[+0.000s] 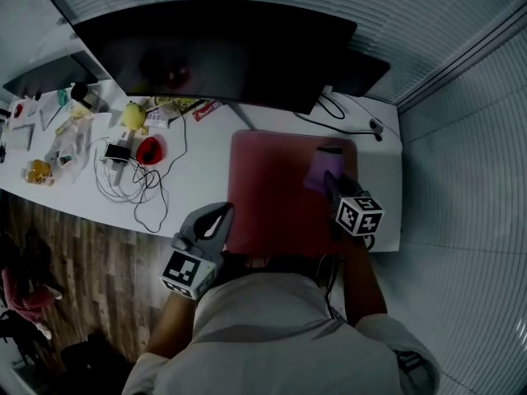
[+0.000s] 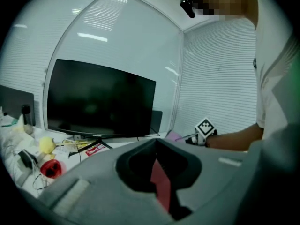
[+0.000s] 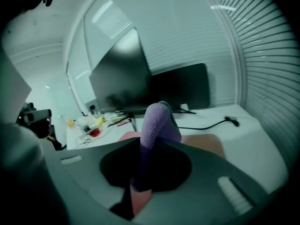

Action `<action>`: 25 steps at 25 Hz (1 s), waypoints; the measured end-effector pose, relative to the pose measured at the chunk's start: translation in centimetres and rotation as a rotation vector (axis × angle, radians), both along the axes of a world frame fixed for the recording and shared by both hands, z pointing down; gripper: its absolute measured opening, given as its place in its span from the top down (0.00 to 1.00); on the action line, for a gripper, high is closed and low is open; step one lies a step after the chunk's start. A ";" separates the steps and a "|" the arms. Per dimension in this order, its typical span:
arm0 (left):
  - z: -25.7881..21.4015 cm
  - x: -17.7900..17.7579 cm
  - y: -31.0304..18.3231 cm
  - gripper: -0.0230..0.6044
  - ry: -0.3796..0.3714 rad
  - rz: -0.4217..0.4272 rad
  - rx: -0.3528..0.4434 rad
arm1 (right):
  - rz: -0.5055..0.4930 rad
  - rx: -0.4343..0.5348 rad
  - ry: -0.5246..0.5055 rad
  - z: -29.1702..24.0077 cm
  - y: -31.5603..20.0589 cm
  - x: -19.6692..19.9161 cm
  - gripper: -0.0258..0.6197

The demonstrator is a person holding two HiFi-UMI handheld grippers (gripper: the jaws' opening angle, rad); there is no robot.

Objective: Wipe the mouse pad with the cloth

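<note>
Right hand-held gripper [image 1: 332, 181] clamped on purple cloth [image 1: 321, 168], upper right of red mouse pad [image 1: 268, 192], centre frame on white worktop [image 1: 202, 183]. Left hand-held gripper [image 1: 218, 216] jaws together, empty, at pad's lower-left edge.

Desk [image 1: 198, 175]: white, long, set against slatted blinds [image 1: 461, 138].
Monitor [image 1: 214, 52]: large, dark screen, standing along the desk's back edge.
Second screen [image 1: 45, 76]: smaller, dark, at the far left.
Black cable [image 1: 346, 120]: runs from behind the monitor toward the desk's right end.
Clutter, left part of desk: yellow object [image 1: 134, 115]; red round object [image 1: 149, 150] just in front of it; tangle of thin wires [image 1: 136, 186]; orange item [image 1: 37, 171] near the front edge.
Floor [image 1: 74, 245]: wood planks, below the desk's front edge.
</note>
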State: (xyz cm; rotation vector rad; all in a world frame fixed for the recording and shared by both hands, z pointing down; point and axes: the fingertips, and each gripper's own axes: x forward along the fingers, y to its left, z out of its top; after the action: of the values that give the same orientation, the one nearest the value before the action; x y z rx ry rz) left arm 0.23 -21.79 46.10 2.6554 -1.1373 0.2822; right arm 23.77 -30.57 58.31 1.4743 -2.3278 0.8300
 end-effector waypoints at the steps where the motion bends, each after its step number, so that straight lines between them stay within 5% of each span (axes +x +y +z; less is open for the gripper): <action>1: -0.2 -1.3 0.4 0.96 0.010 -0.005 0.000 | -0.054 -0.002 -0.031 -0.6 0.5 -3.2 0.89; 8: 0.0 -11.4 3.6 0.96 0.072 -0.067 0.004 | -0.321 -0.027 -0.103 -1.0 3.3 -23.5 0.89; 13: 0.8 -16.5 6.0 0.96 0.060 -0.059 0.004 | -0.391 -0.074 -0.083 1.2 4.3 -31.6 0.89; 18: 1.6 -17.6 7.4 0.96 0.062 -0.082 -0.006 | -0.365 -0.138 0.064 6.5 3.9 -31.9 0.89; 25: 1.4 -12.9 7.6 0.96 0.025 -0.041 -0.004 | -0.231 -0.151 0.182 9.3 3.3 -23.5 0.89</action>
State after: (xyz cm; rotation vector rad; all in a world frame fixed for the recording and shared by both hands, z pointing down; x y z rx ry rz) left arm -12.70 -14.17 47.53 2.6208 -1.1807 0.2433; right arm 0.24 -27.30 67.61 1.1425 -2.1952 0.7555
